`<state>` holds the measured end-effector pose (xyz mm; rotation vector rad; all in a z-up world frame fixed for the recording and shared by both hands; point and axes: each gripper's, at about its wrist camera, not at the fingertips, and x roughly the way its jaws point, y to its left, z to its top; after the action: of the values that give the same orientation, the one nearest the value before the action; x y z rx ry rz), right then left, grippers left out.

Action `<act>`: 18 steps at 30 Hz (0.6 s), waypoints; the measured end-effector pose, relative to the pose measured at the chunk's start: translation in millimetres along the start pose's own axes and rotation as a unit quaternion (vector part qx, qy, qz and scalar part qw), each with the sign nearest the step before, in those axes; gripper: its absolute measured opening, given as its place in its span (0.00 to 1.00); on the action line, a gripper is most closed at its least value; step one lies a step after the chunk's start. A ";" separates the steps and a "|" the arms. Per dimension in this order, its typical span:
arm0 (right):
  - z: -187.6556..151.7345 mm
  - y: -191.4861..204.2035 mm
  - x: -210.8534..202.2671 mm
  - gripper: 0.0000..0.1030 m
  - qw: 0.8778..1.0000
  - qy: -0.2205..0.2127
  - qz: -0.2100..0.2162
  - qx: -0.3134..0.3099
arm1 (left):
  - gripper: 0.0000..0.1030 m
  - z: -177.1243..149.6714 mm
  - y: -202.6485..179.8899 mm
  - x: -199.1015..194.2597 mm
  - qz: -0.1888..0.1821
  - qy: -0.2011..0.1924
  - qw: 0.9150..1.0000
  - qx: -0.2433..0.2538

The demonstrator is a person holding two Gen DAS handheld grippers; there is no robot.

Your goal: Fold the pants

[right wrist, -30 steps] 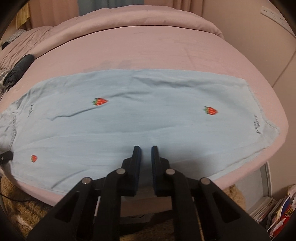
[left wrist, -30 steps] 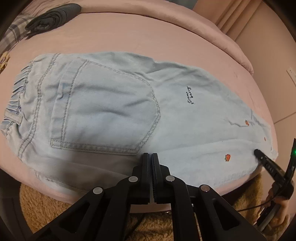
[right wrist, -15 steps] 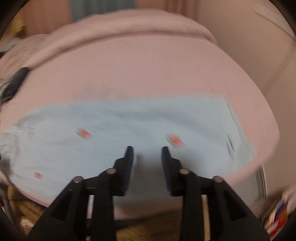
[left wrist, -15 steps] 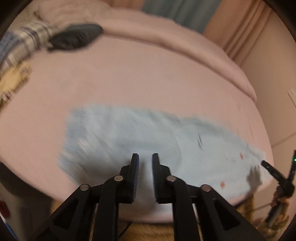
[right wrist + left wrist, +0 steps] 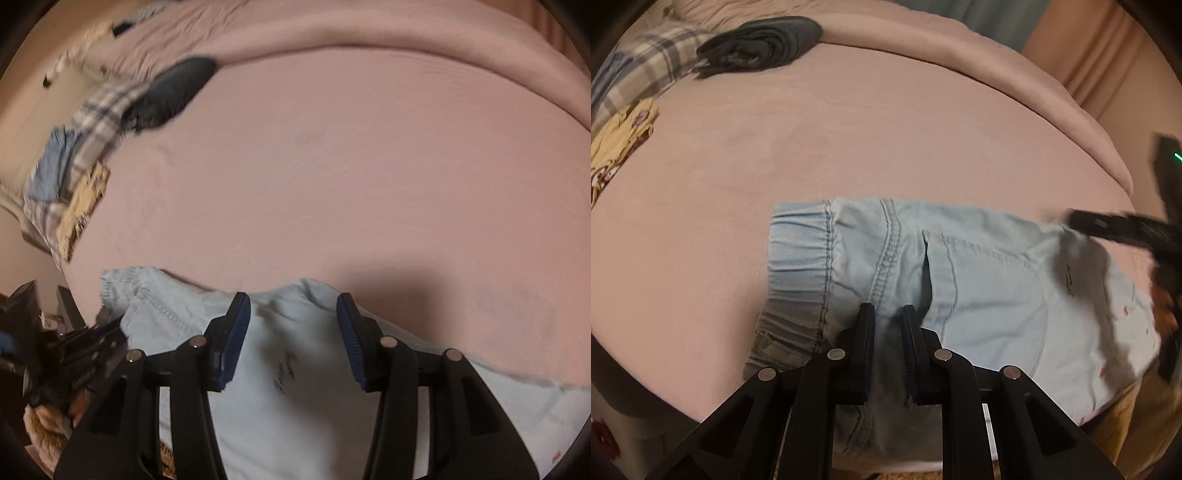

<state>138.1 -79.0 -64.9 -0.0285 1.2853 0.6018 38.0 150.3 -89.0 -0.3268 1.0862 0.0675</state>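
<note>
Light blue denim pants (image 5: 990, 288) lie flat along the near edge of the pink bed (image 5: 849, 129), with the elastic waistband (image 5: 798, 258) to the left and a back pocket (image 5: 997, 295) facing up. My left gripper (image 5: 887, 314) hovers just right of the waistband. Its jaws stand slightly apart with no cloth pinched between them. My right gripper (image 5: 293, 297) is open wide above the pants (image 5: 295, 406), near some small black lettering (image 5: 284, 373). It also shows as a dark blur (image 5: 1108, 225) at the right of the left wrist view.
At the back left of the bed lie a dark folded garment (image 5: 761, 40), a plaid cloth (image 5: 646, 59) and a yellow garment (image 5: 620, 144). A rolled pink duvet (image 5: 960, 55) runs along the far side. A brown fuzzy rug (image 5: 1137, 424) lies below the bed's near edge.
Both grippers have opened, the right one wide. The left has shifted left to the waistband. The right has swung left from the strawberry-marked legs to the upper part of the pants.
</note>
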 end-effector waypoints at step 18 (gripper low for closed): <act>-12.2 -10.8 4.2 0.08 0.999 -0.027 -0.044 0.004 | 0.10 -15.1 12.0 -13.5 -0.017 0.010 0.998 -0.056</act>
<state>132.5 -90.7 -75.6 -0.0617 1.2267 0.5194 16.2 158.7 -86.3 -0.4476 1.0986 0.0951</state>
